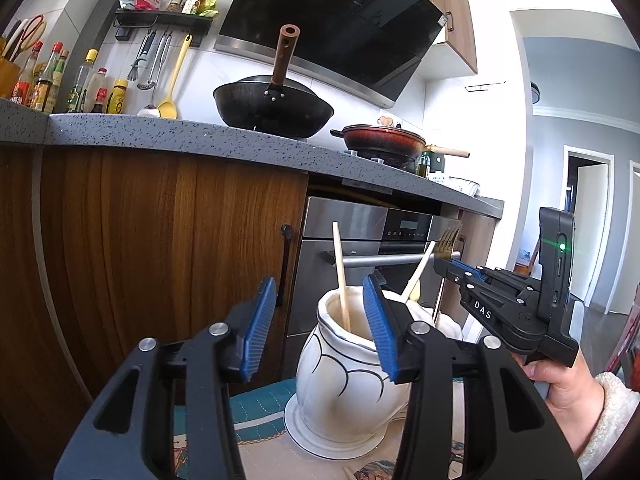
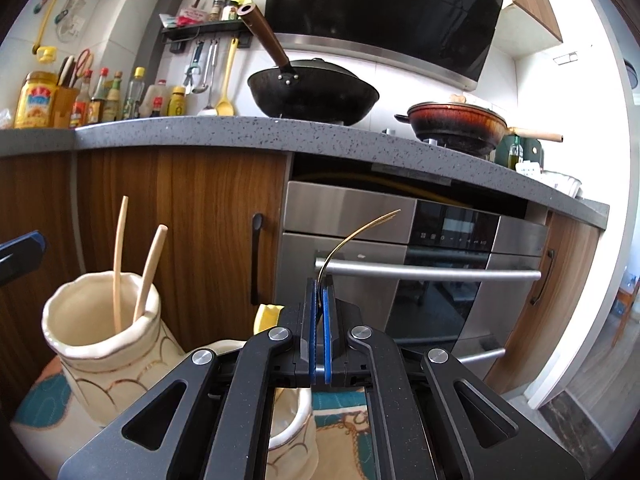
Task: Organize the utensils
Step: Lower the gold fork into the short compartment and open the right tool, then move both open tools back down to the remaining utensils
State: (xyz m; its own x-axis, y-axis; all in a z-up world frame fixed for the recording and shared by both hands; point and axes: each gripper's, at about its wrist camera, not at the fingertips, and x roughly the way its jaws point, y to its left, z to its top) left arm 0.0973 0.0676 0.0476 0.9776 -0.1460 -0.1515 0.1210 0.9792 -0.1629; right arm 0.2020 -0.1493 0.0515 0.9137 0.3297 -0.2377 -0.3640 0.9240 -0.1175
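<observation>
My left gripper [image 1: 320, 328] is open and empty, its jaws wide apart just in front of a white ceramic vase [image 1: 344, 384] that holds two wooden chopsticks [image 1: 342, 276]. My right gripper [image 2: 319, 320] is shut on a gold fork [image 2: 356, 236], held tines up; it also shows in the left wrist view [image 1: 450, 260], to the right of the vase, with the fork's tines [image 1: 448, 236] sticking up. In the right wrist view the same vase [image 2: 100, 344] with chopsticks [image 2: 118, 264] stands at the left, and a second cream vase [image 2: 288, 424] sits right under my right gripper, mostly hidden.
The vases stand on a patterned teal and beige cloth [image 1: 260, 408]. Behind are wooden cabinets [image 1: 160, 248], a steel oven [image 2: 420, 264] with a bar handle, and a grey countertop [image 1: 200, 128] with a black wok [image 1: 276, 108], a red pan [image 1: 384, 140] and bottles.
</observation>
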